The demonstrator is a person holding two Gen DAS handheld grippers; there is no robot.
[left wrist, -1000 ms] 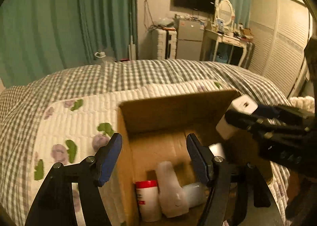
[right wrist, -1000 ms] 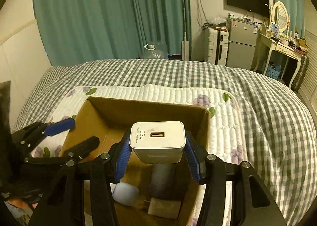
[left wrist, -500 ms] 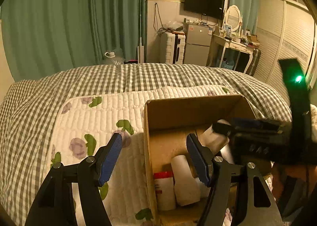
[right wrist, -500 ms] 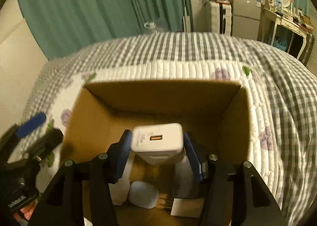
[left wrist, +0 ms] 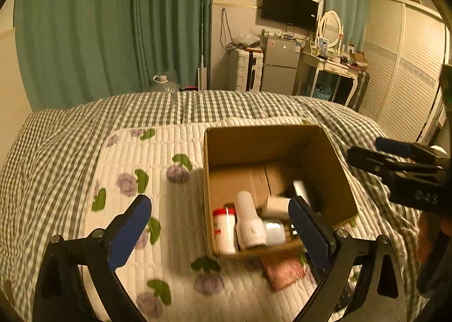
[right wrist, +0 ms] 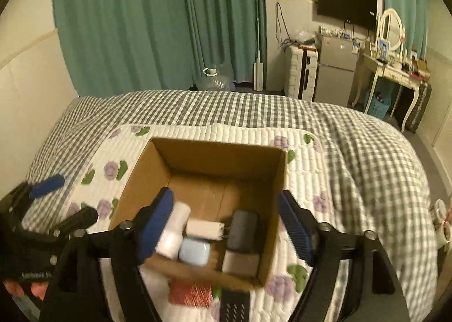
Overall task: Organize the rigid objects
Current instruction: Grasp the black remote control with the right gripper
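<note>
An open cardboard box sits on a white quilted flowered mat on the bed. Inside lie a white charger, a white bottle, a red-capped container, a pale blue case and a dark block. My right gripper is open and empty above the box's near end; it also shows in the left wrist view at the right. My left gripper is open and empty, spanning the box's left wall.
A reddish flat item and a dark remote-like object lie on the mat just in front of the box. The checked bedspread stretches all around. A fridge, suitcase and dressing table stand beyond the bed.
My right gripper opened and let the white charger go into the box, then drew back and up. My left gripper pulled back to the left of the box.
</note>
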